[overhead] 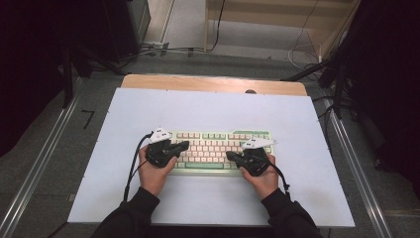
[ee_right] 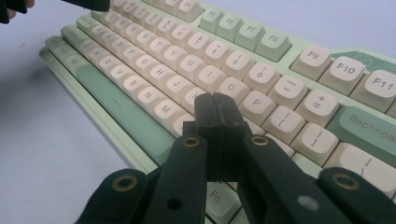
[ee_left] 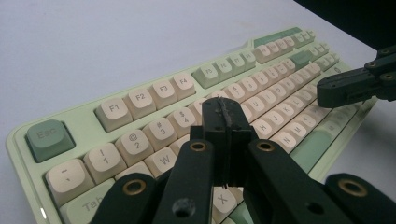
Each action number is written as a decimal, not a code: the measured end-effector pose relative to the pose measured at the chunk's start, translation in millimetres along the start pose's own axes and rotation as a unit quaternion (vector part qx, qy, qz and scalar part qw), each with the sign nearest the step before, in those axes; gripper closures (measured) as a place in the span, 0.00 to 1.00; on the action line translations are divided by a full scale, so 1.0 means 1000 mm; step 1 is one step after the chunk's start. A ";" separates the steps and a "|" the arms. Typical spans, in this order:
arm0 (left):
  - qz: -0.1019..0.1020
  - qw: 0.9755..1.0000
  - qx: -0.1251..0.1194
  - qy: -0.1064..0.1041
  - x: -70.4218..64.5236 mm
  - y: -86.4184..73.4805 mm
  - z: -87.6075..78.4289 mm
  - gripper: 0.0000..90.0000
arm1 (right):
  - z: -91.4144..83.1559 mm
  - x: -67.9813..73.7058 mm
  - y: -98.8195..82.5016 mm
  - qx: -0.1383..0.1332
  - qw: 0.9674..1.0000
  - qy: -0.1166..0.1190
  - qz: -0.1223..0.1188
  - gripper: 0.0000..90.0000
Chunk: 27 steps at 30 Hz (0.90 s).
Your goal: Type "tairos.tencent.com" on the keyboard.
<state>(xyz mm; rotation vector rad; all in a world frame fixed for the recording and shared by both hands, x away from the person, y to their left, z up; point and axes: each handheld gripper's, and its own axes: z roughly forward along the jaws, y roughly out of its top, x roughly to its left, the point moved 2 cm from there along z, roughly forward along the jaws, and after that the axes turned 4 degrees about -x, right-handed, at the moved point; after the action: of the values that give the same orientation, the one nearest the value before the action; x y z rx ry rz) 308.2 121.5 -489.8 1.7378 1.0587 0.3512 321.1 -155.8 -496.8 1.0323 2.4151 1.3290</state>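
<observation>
Pale-green plastic keyboard with cream keycaps (overhead: 218,148) lies mid-frame on my white tabletop (overhead: 213,106), my left gripper (overhead: 182,146) and right gripper (overhead: 231,155) both pinched closed, empty, over its ends.

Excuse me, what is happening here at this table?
A person holds a two-jaw gripper in each hand over a pale green keyboard that lies on a white table. The left gripper has its jaws shut and hangs above the keys at the keyboard's left side. The right gripper also has its jaws shut, above the keys at the right side. Whether either tip touches a key, I cannot tell.
</observation>
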 end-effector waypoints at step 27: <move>0.007 1.000 0.020 -0.023 -0.008 -0.009 -0.009 1.00 | -0.002 0.000 0.004 -0.011 1.000 -0.002 0.002 0.98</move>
<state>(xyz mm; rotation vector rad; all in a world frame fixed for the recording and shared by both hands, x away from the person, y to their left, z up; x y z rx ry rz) 293.9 121.9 -491.6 1.7805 1.0273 0.2998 322.3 -155.7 -492.3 1.0325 2.3909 1.3510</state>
